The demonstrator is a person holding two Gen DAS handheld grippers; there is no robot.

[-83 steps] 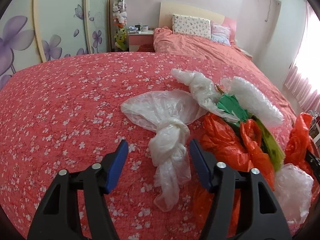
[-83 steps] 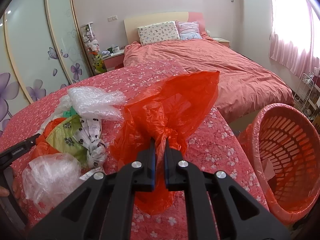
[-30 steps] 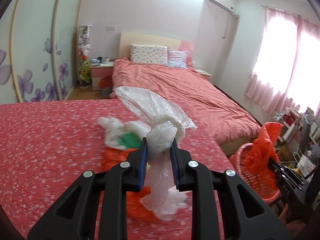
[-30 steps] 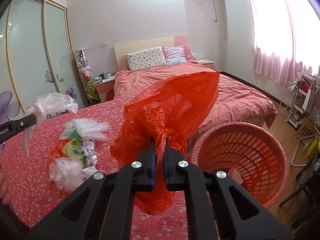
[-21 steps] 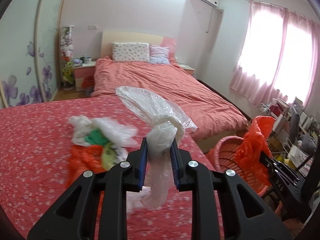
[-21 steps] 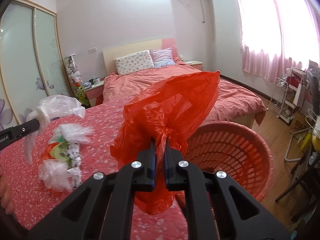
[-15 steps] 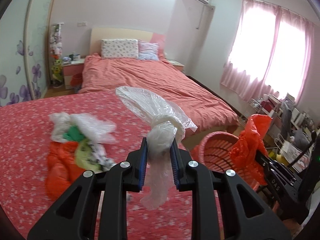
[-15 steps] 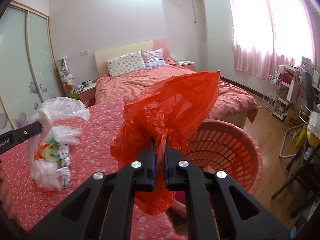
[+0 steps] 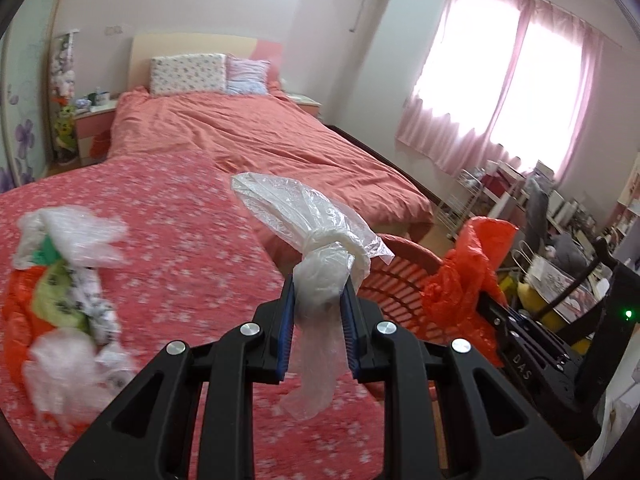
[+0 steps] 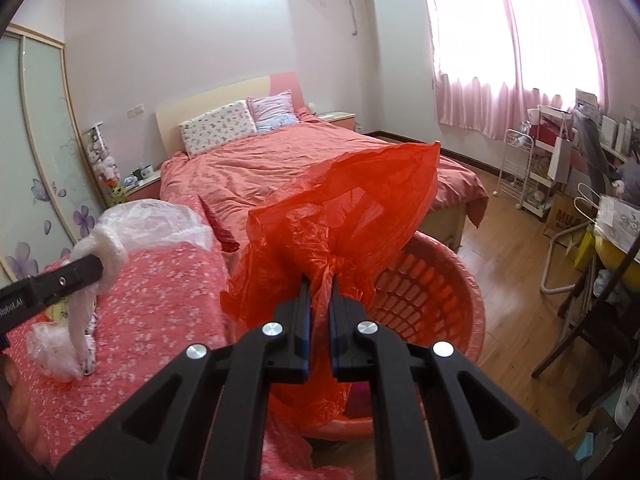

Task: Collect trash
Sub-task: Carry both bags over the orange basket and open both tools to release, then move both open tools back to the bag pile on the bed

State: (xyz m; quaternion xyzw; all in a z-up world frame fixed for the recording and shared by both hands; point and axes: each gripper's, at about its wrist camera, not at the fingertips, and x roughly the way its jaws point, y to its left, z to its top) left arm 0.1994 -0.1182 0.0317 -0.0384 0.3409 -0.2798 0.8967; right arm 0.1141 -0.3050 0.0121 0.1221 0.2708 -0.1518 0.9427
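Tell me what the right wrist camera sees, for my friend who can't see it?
The right gripper holds a crumpled orange plastic bag in shut jaws above a pink laundry basket. Behind lies a bed with a pink cover.

Basket (image 10: 460,280) stands right of the bed (image 10: 160,300), pile (image 9: 60,300) on it.

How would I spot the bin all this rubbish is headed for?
Find the flowered red bedspread in the foreground. At its right-hand edge, on the wooden floor, stands a round pink-red basket. Its slotted lattice walls set it apart from the soft crumpled bags around it.
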